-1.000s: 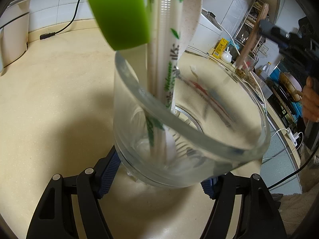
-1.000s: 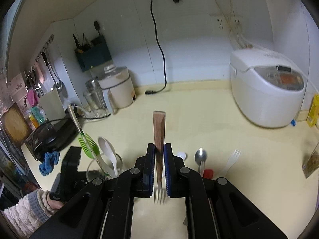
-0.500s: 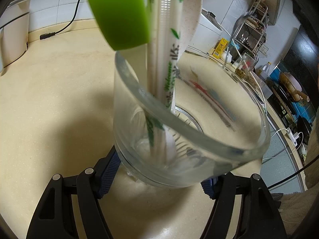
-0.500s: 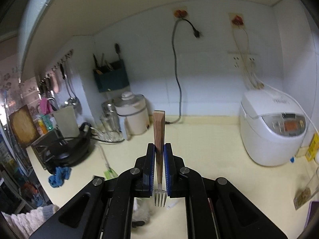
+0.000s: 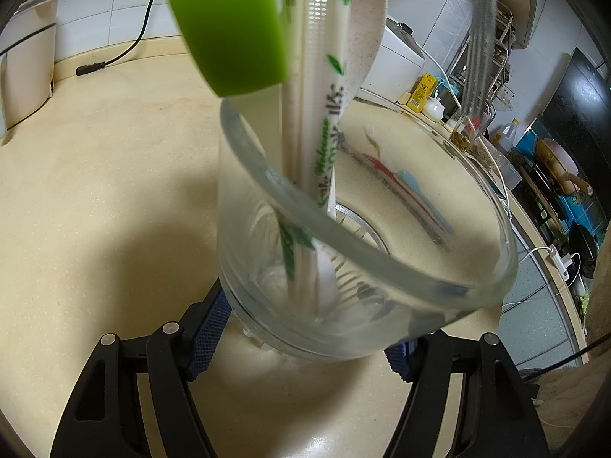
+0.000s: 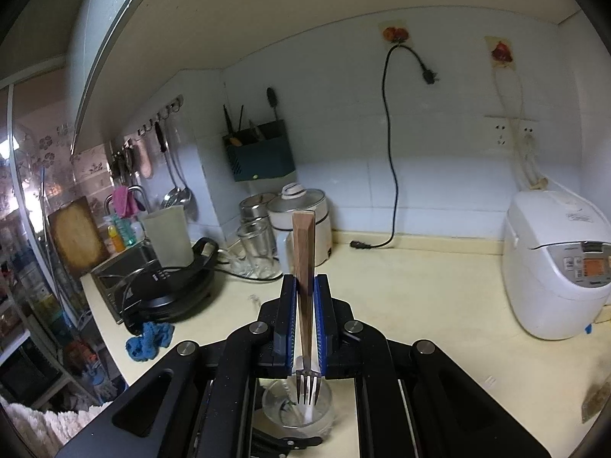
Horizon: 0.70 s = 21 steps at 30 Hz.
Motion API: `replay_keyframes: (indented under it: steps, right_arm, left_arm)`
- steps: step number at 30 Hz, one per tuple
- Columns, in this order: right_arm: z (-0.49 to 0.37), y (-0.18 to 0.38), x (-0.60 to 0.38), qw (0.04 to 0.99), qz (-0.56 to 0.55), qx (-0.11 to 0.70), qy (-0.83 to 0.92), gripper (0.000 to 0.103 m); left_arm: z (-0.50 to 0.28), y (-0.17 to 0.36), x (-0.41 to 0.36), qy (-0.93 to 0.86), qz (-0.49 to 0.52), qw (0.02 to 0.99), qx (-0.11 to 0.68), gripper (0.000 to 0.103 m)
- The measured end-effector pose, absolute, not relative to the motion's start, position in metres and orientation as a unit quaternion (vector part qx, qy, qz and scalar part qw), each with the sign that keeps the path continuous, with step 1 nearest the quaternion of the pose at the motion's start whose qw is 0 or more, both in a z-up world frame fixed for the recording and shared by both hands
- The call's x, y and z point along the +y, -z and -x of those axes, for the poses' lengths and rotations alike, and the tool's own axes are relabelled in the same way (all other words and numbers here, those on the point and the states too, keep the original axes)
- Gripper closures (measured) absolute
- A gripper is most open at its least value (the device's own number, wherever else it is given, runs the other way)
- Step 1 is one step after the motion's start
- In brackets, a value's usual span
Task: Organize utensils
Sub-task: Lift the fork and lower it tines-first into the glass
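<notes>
Right gripper point(image 6: 304, 328) clamps a wooden-handled fork point(image 6: 303, 263), tines down above the glass cup point(image 5: 366, 236); left gripper point(image 5: 305, 337) grips that cup on the table point(image 5: 95, 191).

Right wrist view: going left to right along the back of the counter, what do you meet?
Black electric griddle → clear glass jars → white lidded pot → loose black plug → white rice cooker.

Dim indoor light, soft shadow left of the glass point(image 5: 343, 267), fisheye-bent dark edges, blurred foreground.
</notes>
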State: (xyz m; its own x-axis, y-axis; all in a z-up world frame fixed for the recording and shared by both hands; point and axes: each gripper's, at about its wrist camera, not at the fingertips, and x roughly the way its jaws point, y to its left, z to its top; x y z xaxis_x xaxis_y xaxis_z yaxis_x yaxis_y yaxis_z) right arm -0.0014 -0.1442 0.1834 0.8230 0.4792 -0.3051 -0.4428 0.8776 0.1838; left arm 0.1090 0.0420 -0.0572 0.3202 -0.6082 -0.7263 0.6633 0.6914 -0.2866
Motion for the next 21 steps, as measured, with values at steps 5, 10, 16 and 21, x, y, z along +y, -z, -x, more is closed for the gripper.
replay_keyframes:
  steps: [5,10,16,21]
  right_arm:
    - [-0.005,-0.169,-0.135,0.946,-0.051,0.194,-0.253,0.094]
    - [-0.010,-0.154,-0.131,0.941,-0.051,0.216,-0.257,0.094]
    - [-0.015,-0.138,-0.124,0.934,-0.043,0.237,-0.263,0.094]
    - [-0.022,-0.125,-0.119,0.927,-0.035,0.262,-0.265,0.094]
  left_arm:
    - [-0.109,0.057,0.042,0.392,-0.032,0.812,0.432,0.029]
    - [-0.109,0.057,0.042,0.392,-0.032,0.812,0.432,0.029]
    - [-0.109,0.057,0.042,0.391,-0.032,0.812,0.432,0.029]
    - [-0.109,0.057,0.042,0.391,-0.032,0.812,0.432,0.029]
